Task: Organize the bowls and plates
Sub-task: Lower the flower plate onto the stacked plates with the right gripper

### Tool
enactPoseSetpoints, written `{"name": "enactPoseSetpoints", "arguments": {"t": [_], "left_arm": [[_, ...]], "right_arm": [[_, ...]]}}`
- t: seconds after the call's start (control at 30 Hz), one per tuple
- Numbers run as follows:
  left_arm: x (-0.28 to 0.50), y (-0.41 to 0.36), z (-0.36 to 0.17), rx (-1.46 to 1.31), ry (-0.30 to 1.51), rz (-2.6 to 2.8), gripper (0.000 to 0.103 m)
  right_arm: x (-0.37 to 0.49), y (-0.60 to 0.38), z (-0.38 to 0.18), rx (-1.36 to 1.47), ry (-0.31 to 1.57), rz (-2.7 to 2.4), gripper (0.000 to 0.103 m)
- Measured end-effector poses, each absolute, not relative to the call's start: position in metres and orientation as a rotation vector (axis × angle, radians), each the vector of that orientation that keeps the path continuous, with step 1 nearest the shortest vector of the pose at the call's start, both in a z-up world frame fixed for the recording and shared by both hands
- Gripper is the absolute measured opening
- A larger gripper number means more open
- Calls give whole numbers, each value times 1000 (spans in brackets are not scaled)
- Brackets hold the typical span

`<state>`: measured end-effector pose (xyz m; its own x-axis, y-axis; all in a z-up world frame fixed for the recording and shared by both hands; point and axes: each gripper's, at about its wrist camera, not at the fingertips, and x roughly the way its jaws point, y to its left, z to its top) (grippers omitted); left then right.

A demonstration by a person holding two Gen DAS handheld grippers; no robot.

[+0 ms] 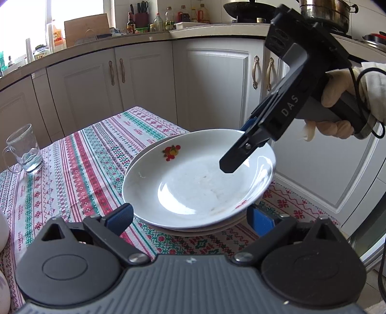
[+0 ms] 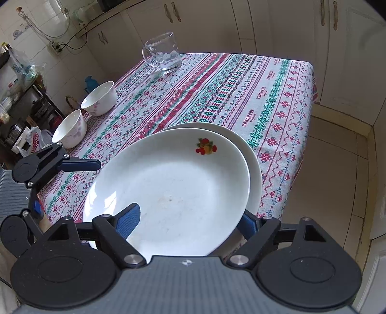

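Observation:
A white plate with a fruit print (image 1: 193,174) (image 2: 168,186) sits on a second white plate (image 2: 255,174) on the patterned tablecloth (image 1: 84,157). My right gripper (image 2: 188,222) has its jaws open, one finger above the top plate's rim and one below it; it also shows in the left wrist view (image 1: 241,149). My left gripper (image 1: 190,217) is open and empty, with its fingers either side of the plates' near edge. Two white bowls (image 2: 100,97) (image 2: 70,129) stand apart at the table's left edge in the right wrist view.
A glass mug (image 1: 24,149) (image 2: 164,52) stands at the table's far corner. White kitchen cabinets (image 1: 212,84) surround the table. The counter holds bottles (image 1: 168,17) and a pan. The table edge (image 2: 301,157) drops to a tiled floor.

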<state>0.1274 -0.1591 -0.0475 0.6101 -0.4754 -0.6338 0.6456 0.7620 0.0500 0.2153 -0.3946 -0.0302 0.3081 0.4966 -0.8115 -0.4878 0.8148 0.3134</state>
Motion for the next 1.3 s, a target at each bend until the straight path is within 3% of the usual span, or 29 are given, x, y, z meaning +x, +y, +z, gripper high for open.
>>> {"name": "enactPoseSetpoints", "arguments": {"t": [1.3], "left_arm": [[134, -148, -60, 284, 661, -644, 100]], "right_arm": [[190, -382, -19, -85, 1085, 538, 92]]}}
